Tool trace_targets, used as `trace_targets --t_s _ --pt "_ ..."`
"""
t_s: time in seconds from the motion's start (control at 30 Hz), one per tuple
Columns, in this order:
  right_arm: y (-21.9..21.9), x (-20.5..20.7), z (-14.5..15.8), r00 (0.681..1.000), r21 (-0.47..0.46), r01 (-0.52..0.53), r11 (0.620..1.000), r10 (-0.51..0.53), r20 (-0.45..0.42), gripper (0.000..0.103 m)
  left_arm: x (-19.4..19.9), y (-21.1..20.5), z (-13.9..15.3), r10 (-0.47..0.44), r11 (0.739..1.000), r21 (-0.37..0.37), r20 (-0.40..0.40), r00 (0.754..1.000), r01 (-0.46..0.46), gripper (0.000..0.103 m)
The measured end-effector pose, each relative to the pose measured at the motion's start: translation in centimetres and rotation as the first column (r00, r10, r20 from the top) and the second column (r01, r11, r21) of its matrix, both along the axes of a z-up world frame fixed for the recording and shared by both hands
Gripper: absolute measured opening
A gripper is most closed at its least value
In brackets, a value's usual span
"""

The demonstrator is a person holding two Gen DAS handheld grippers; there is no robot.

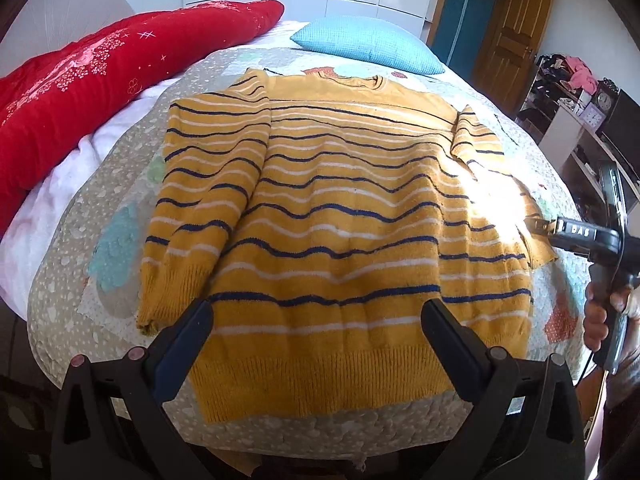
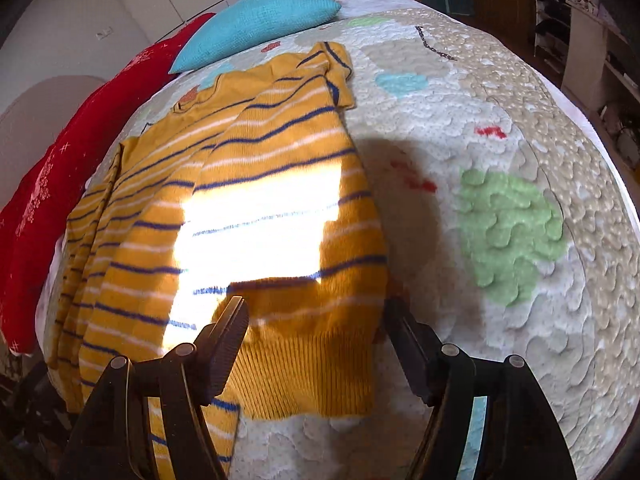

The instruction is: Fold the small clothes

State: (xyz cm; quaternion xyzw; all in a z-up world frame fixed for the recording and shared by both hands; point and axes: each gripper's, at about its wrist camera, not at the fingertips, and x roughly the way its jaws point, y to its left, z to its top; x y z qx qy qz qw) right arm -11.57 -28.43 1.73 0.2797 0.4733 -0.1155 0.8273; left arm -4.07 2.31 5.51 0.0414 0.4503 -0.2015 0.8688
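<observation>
A yellow sweater [image 1: 352,208] with navy and white stripes lies flat on the quilted bed [image 1: 72,264], neck toward the far side. One sleeve [image 1: 200,200] is laid down along the body at the left. My left gripper [image 1: 318,316] hangs open above the hem, with nothing between its fingers. In the left wrist view my right gripper [image 1: 538,226] is at the sweater's right edge, held by a hand [image 1: 600,320]. In the right wrist view the right gripper [image 2: 316,316] stands open over the other sleeve's ribbed cuff [image 2: 312,364]; its pads are clear of the cloth.
A red blanket [image 1: 80,92] lies along the bed's left side, and a blue pillow [image 1: 368,44] sits at the head. Shelves with clutter [image 1: 576,96] and a wooden door [image 1: 516,40] stand to the right. Bare quilt [image 2: 500,200] spreads right of the sleeve.
</observation>
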Motion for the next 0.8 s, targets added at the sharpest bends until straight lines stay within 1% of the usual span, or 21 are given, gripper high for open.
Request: trace_targets --t_s 0.07,0.1,0.13,0.17,0.2,0.23,0.27,0.37,0.47,0.57,0.6,0.67,0.7,0.73,0.77,0.8 --pt "1.6 -0.7 0.0 1.0 -0.074 -0.002 0.997 0.003 0.012 0.075 -0.1 -0.1 0.3 -0.006 1.0 0.002 0.009 1.0 0.006 0.103" --pt "2.3 -1.0 0.1 1.0 -0.097 -0.003 0.995 0.004 0.013 0.066 -0.1 0.0 0.6 -0.002 1.0 0.001 0.015 1.0 0.002 0.103" --pt "2.6 -1.2 0.2 1.0 -0.101 -0.003 0.995 0.004 0.018 0.041 -0.1 0.1 0.8 0.003 1.0 -0.001 0.02 1.0 -0.003 0.103" --pt "2.8 -1.4 0.2 1.0 -0.085 -0.008 0.996 0.011 0.027 0.028 0.0 0.3 0.9 0.009 1.0 -0.002 0.024 1.0 -0.009 0.103" --pt "2.7 -1.7 0.3 0.999 -0.049 -0.012 0.999 0.014 0.041 0.011 0.2 0.7 1.2 0.021 1.0 -0.003 0.03 0.999 -0.02 0.103" --pt "2.4 -2.0 0.5 0.998 -0.004 -0.008 1.0 0.008 0.063 0.011 0.3 1.1 1.4 0.031 1.0 -0.005 0.034 0.999 -0.031 0.103" --pt "2.1 -2.5 0.7 0.997 0.016 0.009 1.0 -0.01 0.082 0.01 0.5 1.6 1.6 0.047 0.999 -0.006 0.038 0.998 -0.047 0.103" --pt "0.4 -3.9 1.6 0.99 0.014 0.089 0.996 -0.09 0.105 0.01 1.3 3.6 2.0 0.099 0.995 -0.019 0.045 0.994 -0.098 0.103" --pt "-2.6 -6.2 1.8 0.973 -0.035 0.223 0.974 -0.221 0.066 0.01 2.8 6.8 1.9 0.184 0.982 -0.039 0.031 0.982 -0.182 0.103" --pt "-5.3 -8.5 1.5 0.936 -0.134 0.348 0.928 -0.351 -0.005 0.01 4.3 10.3 1.2 0.278 0.96 -0.045 0.011 0.96 -0.278 0.103" --pt "-5.9 -9.3 1.4 0.926 -0.145 0.371 0.917 -0.378 -0.018 0.013 4.8 11.3 0.9 0.303 0.952 -0.04 0.013 0.953 -0.302 0.103" --pt "-6.3 -10.6 1.3 0.914 -0.128 0.4 0.907 -0.405 -0.011 0.013 5.5 12.8 0.2 0.341 0.94 -0.023 0.033 0.94 -0.34 0.103" --pt "-6.2 -11.1 1.4 0.91 -0.123 0.412 0.903 -0.416 -0.005 0.016 5.9 13.2 -0.4 0.348 0.938 -0.007 0.038 0.937 -0.348 0.103" --pt "-6.0 -11.4 1.5 0.907 -0.125 0.418 0.9 -0.422 -0.004 0.021 6.2 13.5 -0.9 0.345 0.938 0.003 0.033 0.938 -0.345 0.103" --pt "-5.6 -11.5 1.6 0.906 -0.13 0.419 0.898 -0.423 -0.004 0.023 6.6 13.5 -1.4 0.335 0.942 0.006 0.019 0.942 -0.336 0.103" --pt "-5.3 -11.5 1.7 0.907 -0.132 0.418 0.899 -0.422 0.001 0.029 6.9 13.4 -2.0 0.319 0.948 0.0 -0.004 0.948 -0.319 0.103"
